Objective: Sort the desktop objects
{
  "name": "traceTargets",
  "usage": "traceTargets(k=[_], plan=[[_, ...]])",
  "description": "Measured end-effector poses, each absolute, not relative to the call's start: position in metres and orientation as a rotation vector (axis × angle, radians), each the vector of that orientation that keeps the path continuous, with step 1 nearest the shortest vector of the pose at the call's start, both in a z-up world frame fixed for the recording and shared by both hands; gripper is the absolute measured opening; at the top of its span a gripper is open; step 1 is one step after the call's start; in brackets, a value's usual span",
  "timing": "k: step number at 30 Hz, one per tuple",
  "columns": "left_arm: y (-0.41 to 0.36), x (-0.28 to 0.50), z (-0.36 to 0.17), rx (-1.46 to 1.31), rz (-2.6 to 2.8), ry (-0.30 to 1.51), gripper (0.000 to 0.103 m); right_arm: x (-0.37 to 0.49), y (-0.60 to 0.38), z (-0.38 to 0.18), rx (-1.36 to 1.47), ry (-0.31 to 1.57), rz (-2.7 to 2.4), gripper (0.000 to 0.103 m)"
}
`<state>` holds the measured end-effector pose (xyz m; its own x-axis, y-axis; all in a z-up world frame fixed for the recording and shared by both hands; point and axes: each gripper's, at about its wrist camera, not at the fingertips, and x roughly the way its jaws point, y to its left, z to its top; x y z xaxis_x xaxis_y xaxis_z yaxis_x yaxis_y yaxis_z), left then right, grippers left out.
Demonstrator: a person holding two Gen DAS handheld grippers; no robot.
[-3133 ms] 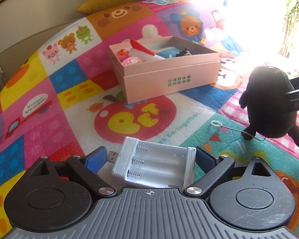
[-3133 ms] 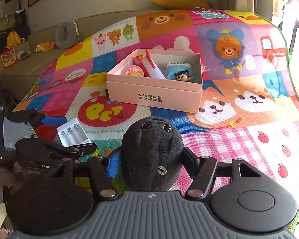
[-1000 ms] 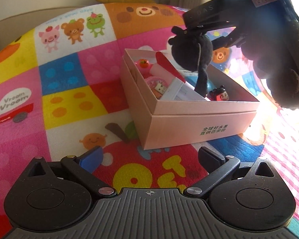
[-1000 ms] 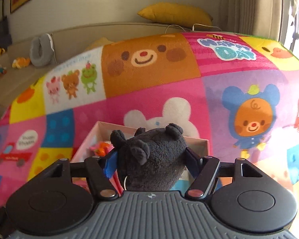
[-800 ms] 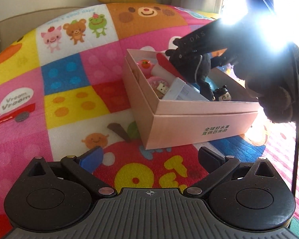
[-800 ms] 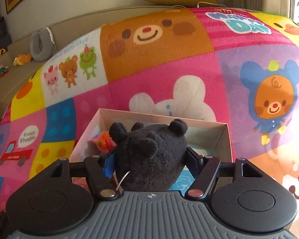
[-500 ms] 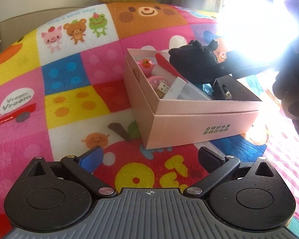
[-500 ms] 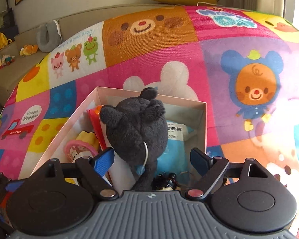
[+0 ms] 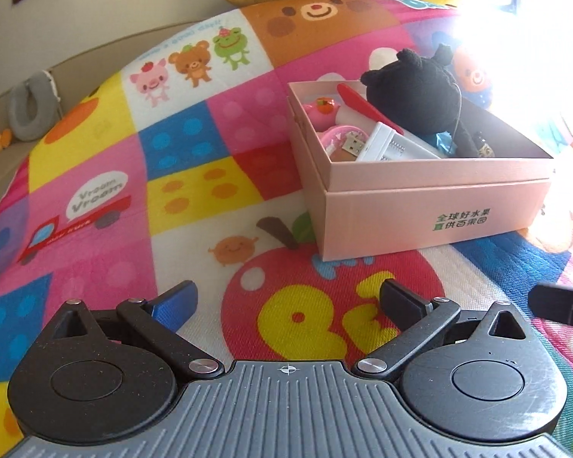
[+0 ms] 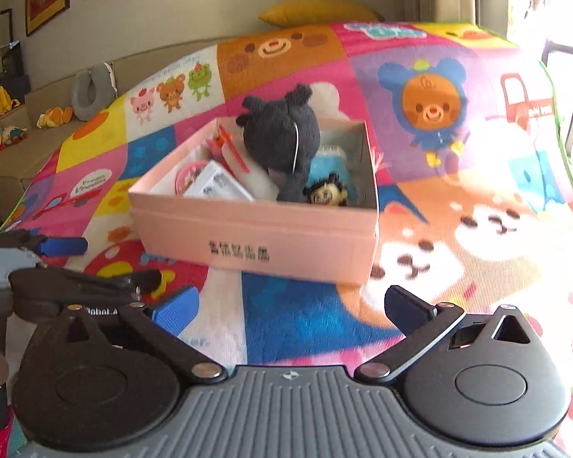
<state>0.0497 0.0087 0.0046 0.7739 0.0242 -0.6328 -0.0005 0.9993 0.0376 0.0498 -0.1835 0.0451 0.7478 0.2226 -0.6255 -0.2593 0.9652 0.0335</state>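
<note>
While the right gripper [image 10: 288, 305] is spreading its jaws wider, nothing is lying between them; only the blue and white patches of the cartoon play mat [image 10: 458, 229] are showing in the gap. From the right wrist view, the pink cardboard box [image 10: 259, 240] is sitting at about twelve o'clock, well apart from the fingertips. The black plush toy [image 10: 282, 137] is resting inside it, leaning over a white battery holder [image 10: 217, 187] at the box's nine o'clock side, with a small black-haired doll figure [image 10: 326, 192] at the toy's five o'clock.

The left gripper [image 9: 286, 299] is likewise standing wide apart and gripping nothing, hanging over the red apple print on the mat [image 9: 95, 152]. In its view the box [image 9: 420, 210] is lying toward one o'clock, clear of both fingers, with the plush toy [image 9: 412, 95] showing above the rim and the battery holder [image 9: 393, 147] tilted beside it.
</note>
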Motion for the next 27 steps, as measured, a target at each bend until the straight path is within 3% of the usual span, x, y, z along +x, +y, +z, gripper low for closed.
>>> traceTargets(k=[7, 27], plan=[[-0.016, 0.028, 0.007, 0.059, 0.064, 0.676, 0.103, 0.034, -0.192, 0.018, -0.067, 0.767, 0.172, 0.103], [-0.007, 0.029, 0.004, -0.021, 0.082, 0.692, 0.103, 0.047, -0.183, 0.010, -0.062, 0.691, 0.206, 0.103]])
